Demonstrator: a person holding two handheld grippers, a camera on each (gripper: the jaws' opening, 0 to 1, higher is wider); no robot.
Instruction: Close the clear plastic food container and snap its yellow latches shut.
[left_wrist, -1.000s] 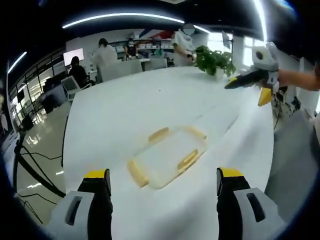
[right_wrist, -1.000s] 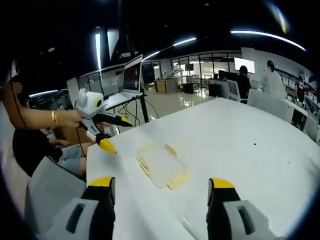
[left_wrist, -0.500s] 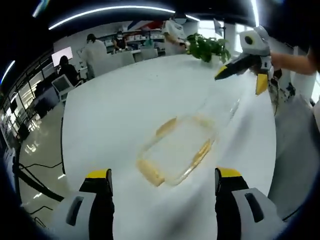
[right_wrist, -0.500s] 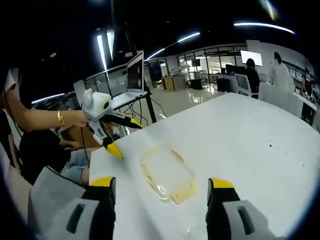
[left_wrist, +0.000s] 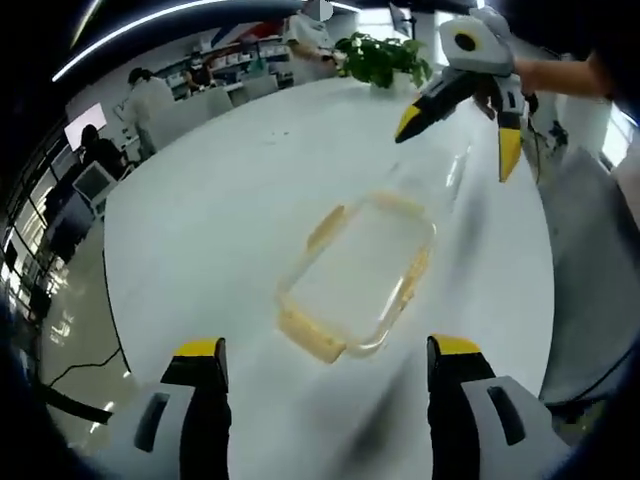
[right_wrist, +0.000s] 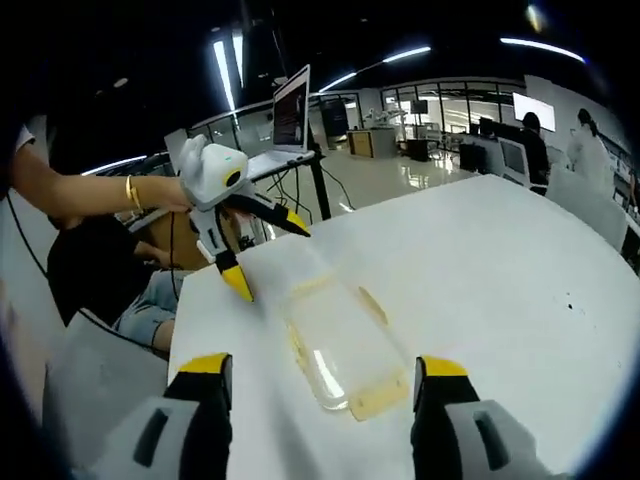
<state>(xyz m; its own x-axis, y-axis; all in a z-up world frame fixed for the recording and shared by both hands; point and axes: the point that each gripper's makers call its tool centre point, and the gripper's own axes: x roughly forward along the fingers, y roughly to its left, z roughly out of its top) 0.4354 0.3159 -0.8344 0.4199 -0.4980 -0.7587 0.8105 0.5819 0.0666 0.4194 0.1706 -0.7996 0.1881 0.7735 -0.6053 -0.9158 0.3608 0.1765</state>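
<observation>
The clear container (left_wrist: 358, 275) with yellow latches (left_wrist: 310, 338) lay on the white table (left_wrist: 220, 200), while the left gripper (left_wrist: 325, 375) and right gripper (right_wrist: 315, 385) hovered above it, jaws spread, grasping nothing

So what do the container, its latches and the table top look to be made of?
Container: clear, glossy plastic by the look; the white table shows through it. Latches: opaque yellow, likely plastic. Table: smooth white top with a soft sheen, perhaps laminate; hard to tell.
</observation>
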